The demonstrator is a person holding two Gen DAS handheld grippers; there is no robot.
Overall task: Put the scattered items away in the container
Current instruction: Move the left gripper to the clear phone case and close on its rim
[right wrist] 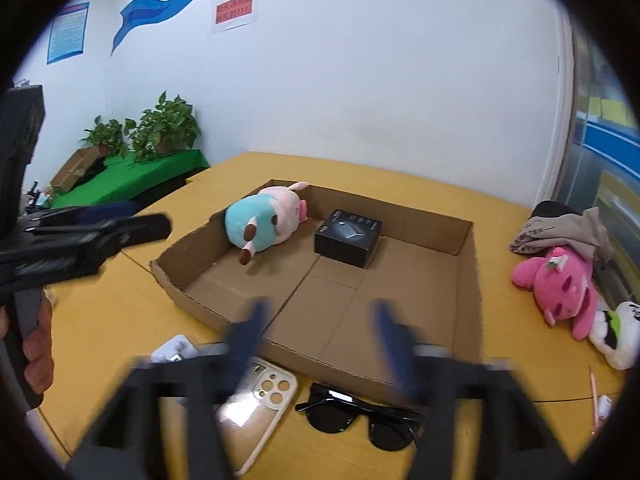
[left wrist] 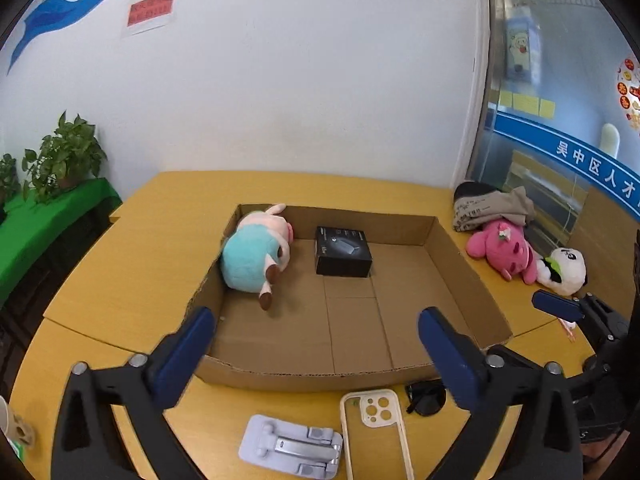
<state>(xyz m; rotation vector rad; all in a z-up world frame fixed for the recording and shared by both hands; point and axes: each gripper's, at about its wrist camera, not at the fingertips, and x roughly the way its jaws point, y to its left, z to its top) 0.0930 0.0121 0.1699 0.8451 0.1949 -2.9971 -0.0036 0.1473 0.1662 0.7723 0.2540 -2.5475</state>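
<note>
Both tongs spread, empty: left gripper (left wrist: 312, 344); right gripper (right wrist: 320, 336) above sunglasses (right wrist: 360, 416) (light, rigid, probably fragile); grip at bridge.

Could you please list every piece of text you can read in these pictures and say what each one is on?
"吴中区人才": blue band on the glass partition.
"我们都在努力": wall, above the blue wave; cut off.
Red notice: too blurred.
Blue poster: too small.
Black box: print too small.
Grey cloth: print illegible.
</note>
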